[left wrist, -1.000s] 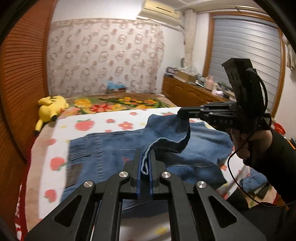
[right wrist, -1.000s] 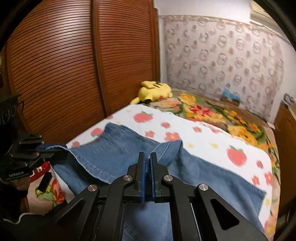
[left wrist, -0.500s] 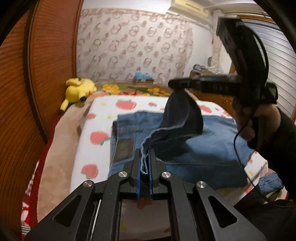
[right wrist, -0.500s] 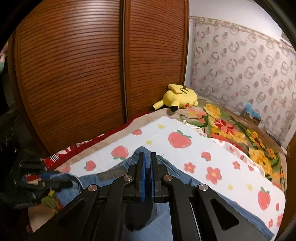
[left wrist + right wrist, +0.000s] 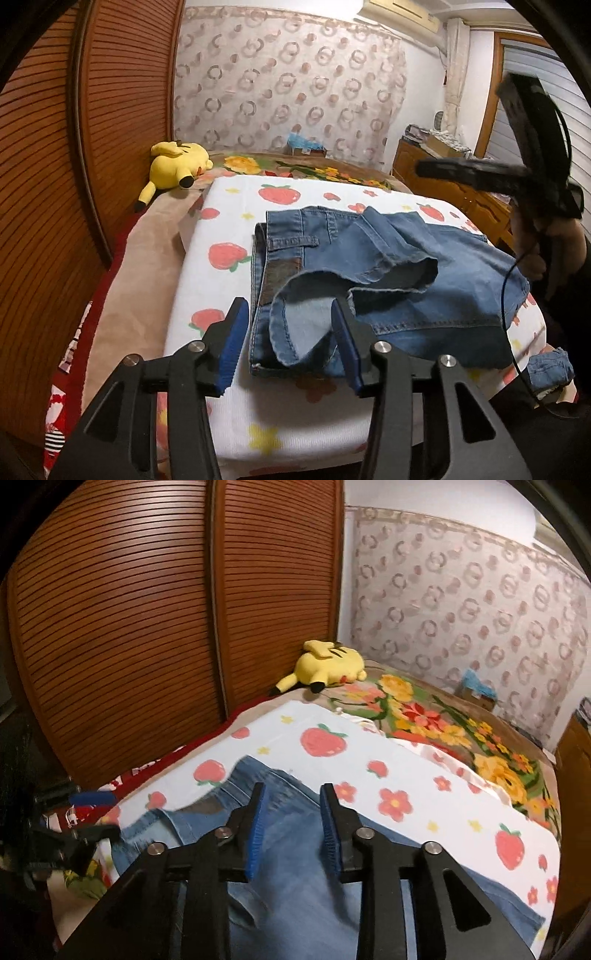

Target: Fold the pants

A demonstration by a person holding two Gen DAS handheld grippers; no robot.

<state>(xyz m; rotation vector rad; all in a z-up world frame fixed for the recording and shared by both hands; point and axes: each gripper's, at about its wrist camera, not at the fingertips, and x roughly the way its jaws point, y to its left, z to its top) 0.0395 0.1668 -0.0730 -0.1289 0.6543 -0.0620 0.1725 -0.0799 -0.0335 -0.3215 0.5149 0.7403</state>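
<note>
Blue denim pants (image 5: 388, 280) lie folded on a white strawberry-print cloth (image 5: 229, 229) on the bed, leg hems draped back over the waistband. My left gripper (image 5: 290, 332) is open and empty, its blue pads either side of the near leg hem. My right gripper (image 5: 291, 816) is open and empty just above the denim (image 5: 295, 893). In the left wrist view the right gripper (image 5: 428, 168) hovers blurred above the pants' right side. The left gripper (image 5: 92, 812) shows at the left edge of the right wrist view.
A yellow plush toy (image 5: 177, 166) lies at the bed's far left by the slatted wooden doors (image 5: 147, 609). A floral blanket (image 5: 443, 723) covers the far bed. A wooden dresser (image 5: 461, 192) stands to the right. More denim (image 5: 550, 369) hangs at the bed's near right corner.
Both grippers were shut on the leg hems and carried them over the pants. Now both have opened and let the denim drop onto the folded pants.
</note>
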